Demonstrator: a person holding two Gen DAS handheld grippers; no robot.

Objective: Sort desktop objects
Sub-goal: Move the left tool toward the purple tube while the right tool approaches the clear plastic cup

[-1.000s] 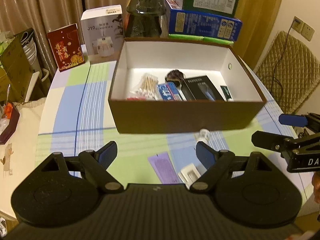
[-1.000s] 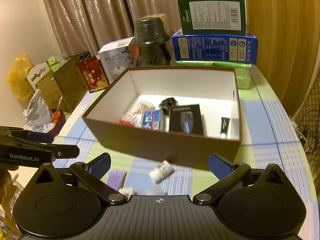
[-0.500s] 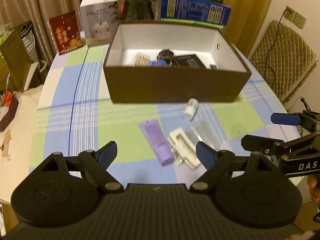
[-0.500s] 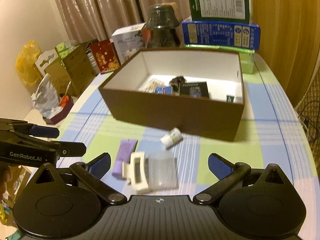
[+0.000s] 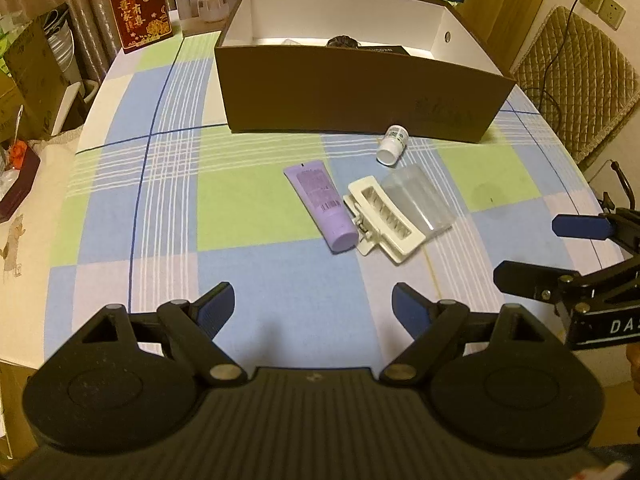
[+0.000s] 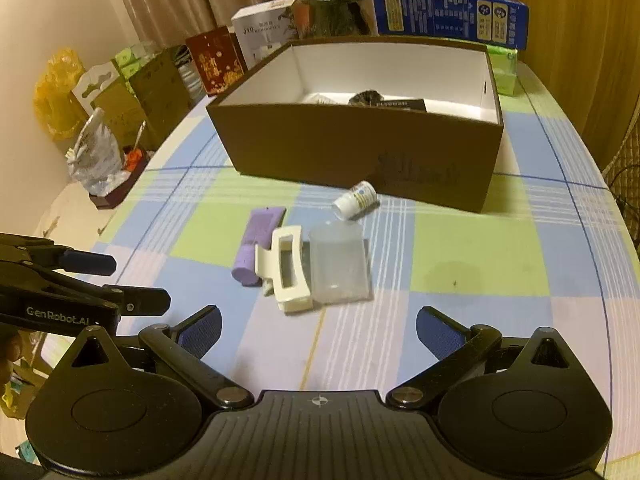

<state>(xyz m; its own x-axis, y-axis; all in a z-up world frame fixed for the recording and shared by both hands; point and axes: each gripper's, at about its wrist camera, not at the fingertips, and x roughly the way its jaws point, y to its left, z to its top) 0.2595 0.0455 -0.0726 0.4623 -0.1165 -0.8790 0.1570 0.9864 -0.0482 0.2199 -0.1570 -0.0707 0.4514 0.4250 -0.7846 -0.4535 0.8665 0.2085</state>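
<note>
On the cloth: four loose things lie ahead of both grippers, between them and the box, none touched.
Left gripper (image 5: pixel 313 300): jaws apart, nothing between them; the tube lies just ahead, the clip ahead and to its right.
Right gripper (image 6: pixel 319 326): jaws spread wide and empty; the clip and case lie just ahead of its fingers.
Tube (image 5: pixel 321 203): purple, soft plastic, flat crimped end toward the box, round cap toward the grippers; its cap end is beside the clip.
Clip (image 5: pixel 382 220): cream hair claw, hard plastic, with a long slot; it lies between tube and case, seemingly touching both.
Case (image 5: pixel 418 198): clear, frosted, rounded oblong; the plaid shows dimly through it.
Bottle (image 5: pixel 393 145): small, white, on its side with a printed label, close to the box's front wall, apart from the case.
Box (image 5: pixel 360 96): brown card outside, white inside, open top, a round hole in one end wall.
Hidden: the front wall covers most of the contents; only a dark rounded lump and a black packet edge show. The faint print on the box front cannot be read.
Cloth (image 5: pixel 248 208): smooth plaid of blue, green and white squares with thin lines.
</note>
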